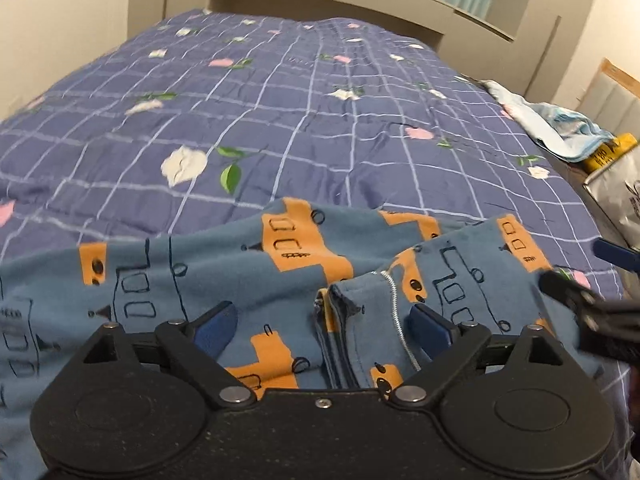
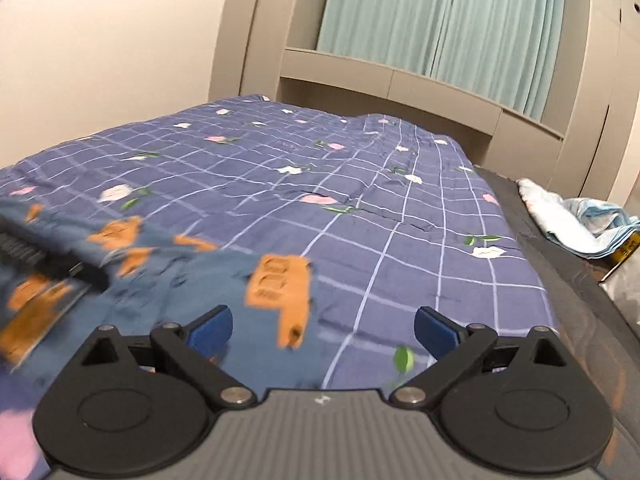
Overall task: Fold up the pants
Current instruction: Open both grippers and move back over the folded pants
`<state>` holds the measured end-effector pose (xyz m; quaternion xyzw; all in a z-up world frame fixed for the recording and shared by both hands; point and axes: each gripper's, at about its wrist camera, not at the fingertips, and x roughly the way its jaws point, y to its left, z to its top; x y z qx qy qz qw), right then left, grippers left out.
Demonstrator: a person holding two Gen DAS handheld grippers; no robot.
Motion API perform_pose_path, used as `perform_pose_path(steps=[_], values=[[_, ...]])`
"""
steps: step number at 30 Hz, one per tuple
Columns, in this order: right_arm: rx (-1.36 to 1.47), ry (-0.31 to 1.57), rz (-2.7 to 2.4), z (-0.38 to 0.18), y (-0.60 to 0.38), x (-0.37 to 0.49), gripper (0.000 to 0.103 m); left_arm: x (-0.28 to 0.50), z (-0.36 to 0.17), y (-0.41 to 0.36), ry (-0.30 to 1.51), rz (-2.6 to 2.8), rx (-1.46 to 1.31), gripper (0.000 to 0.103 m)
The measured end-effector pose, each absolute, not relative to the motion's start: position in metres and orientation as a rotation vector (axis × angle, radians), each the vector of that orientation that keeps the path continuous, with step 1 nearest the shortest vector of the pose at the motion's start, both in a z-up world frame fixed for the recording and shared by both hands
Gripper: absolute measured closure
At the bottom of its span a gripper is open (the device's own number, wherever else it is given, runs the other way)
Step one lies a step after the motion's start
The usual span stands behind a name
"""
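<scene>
Blue pants printed with orange shapes lie rumpled on the near part of the bed, and they show blurred at lower left in the right wrist view. My left gripper hangs open just above them, its blue pads wide apart over a folded edge with white stitching; nothing is pinched. My right gripper is open too, over the pants' right edge and the bare quilt. In the left wrist view the right gripper shows as a dark blur at the far right edge.
A purple-blue checked quilt with flowers covers the bed up to a beige headboard. Crumpled light-blue cloth lies off the bed's right side, beside a yellow item and a silver bag. Teal curtains hang behind.
</scene>
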<state>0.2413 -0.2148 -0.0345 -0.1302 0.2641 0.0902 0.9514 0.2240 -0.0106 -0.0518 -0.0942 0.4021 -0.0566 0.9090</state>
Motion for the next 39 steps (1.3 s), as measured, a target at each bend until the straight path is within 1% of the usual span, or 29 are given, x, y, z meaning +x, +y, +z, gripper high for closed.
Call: perform_pose_path(steps=[5,9,16,20,26,31,35,39], values=[[-0.32,0.561,0.113,-0.054,-0.212,0.286,0.001,0.227,-0.055,-0.01,0.829,-0.119,-0.186,0.006],[-0.271,0.596,0.065,-0.062,-0.225,0.29,0.001,0.224,-0.056,-0.007,0.825,-0.123,-0.181,0.006],[-0.307,0.606,0.04,-0.063,-0.238,0.23,0.0,0.193,-0.053,-0.013,0.802,-0.137,-0.139,0.005],[-0.298,0.595,0.002,-0.064,-0.242,0.189,0.0,0.168,-0.052,-0.013,0.786,-0.149,-0.13,0.001],[-0.263,0.564,-0.016,-0.058,-0.236,0.169,0.0,0.152,-0.05,0.001,0.804,-0.145,-0.197,0.001],[-0.232,0.499,0.09,-0.044,-0.2,0.164,0.0,0.128,-0.035,0.03,0.756,-0.097,-0.237,0.001],[-0.244,0.494,0.197,-0.044,-0.153,0.174,0.0,0.102,-0.022,0.065,0.714,-0.012,-0.262,0.001],[-0.257,0.492,0.241,-0.048,-0.113,0.187,0.0,0.073,-0.017,0.105,0.63,0.106,-0.29,0.001]])
